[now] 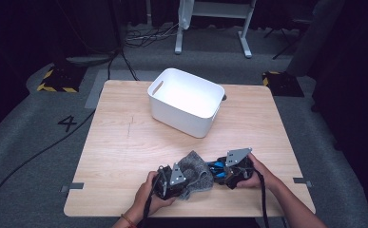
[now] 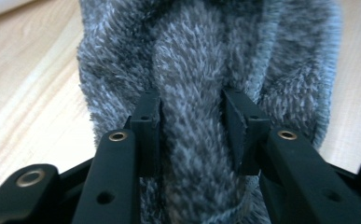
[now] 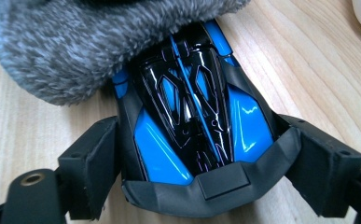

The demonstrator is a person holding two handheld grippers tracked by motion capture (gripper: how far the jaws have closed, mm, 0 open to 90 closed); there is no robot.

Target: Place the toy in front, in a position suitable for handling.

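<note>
A fluffy grey cloth [image 1: 194, 168] lies near the table's front edge between my two grippers. My left gripper [image 1: 171, 181] is shut on a fold of that cloth [image 2: 187, 140], pinched between both jaws. A shiny blue and black toy car [image 3: 194, 119] sits on the wood with its far end tucked under the cloth [image 3: 75, 51]. My right gripper [image 1: 219, 172] is shut on the car [image 1: 216, 170], its pads [image 3: 92, 163] pressing on both sides of the body. A hand holds each gripper from the bottom of the high view.
A white plastic bin [image 1: 186, 101] with cut-out handles stands at the back centre of the wooden table [image 1: 124, 142]. Bare wood lies to the left and right of the grippers. Cables and a white stand are on the floor beyond.
</note>
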